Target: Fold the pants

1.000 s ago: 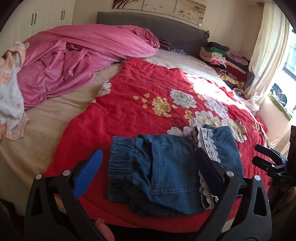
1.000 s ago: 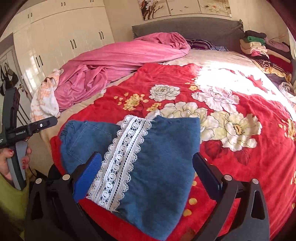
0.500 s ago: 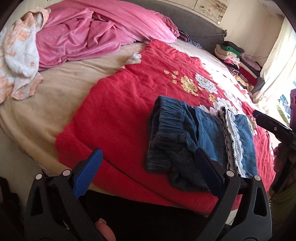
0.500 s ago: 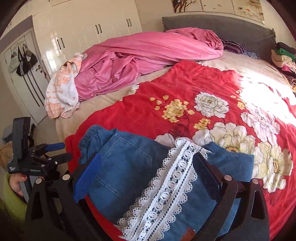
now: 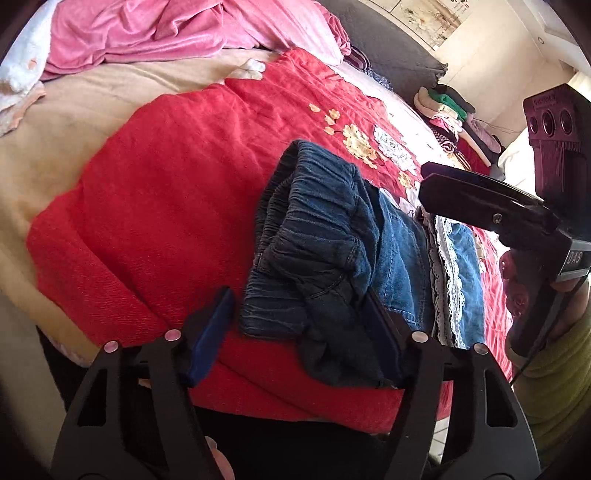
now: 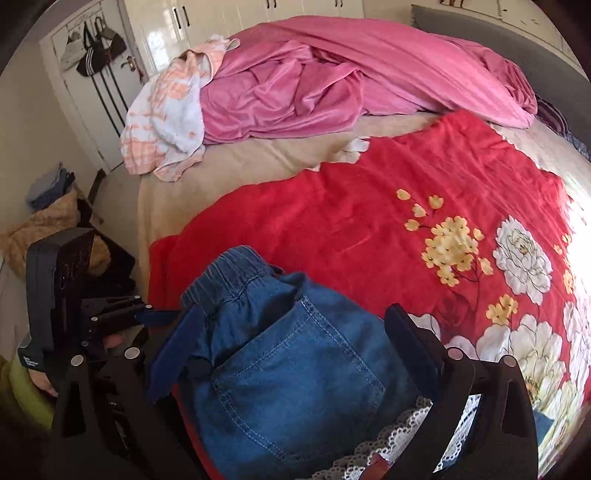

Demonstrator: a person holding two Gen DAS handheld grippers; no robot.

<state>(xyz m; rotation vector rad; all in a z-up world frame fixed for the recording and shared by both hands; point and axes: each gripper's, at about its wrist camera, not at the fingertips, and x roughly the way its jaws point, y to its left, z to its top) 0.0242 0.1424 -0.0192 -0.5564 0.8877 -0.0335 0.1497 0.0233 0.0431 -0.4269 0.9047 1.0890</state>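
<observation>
Both cameras had swung leftward across the bed since the earlier frames, so the pants now sat lower and closer in each view. Seen from the left wrist, the left gripper had come down to the elastic waistband of the denim pants, and its jaws were closing with the bunched waistband between them; the blue pads did not yet look pressed into the cloth. The pants lay folded on the red floral blanket, near the bed's front edge at lower centre of the frame, with a white lace trim running along their right side. At the right edge of that view the right gripper reached in over the lace, held by a hand beside a yellow-green sleeve.

From the right wrist, the right gripper stood released, its jaws wide apart over the back pocket of the pants, which filled the lower centre of the frame. Whether its pads touched the denim could not be told. The left gripper appeared at lower left, by the waistband. A crumpled pink duvet and an orange-and-white towel lay across the top of the frame, on a beige sheet, with white wardrobe doors behind them.
</observation>
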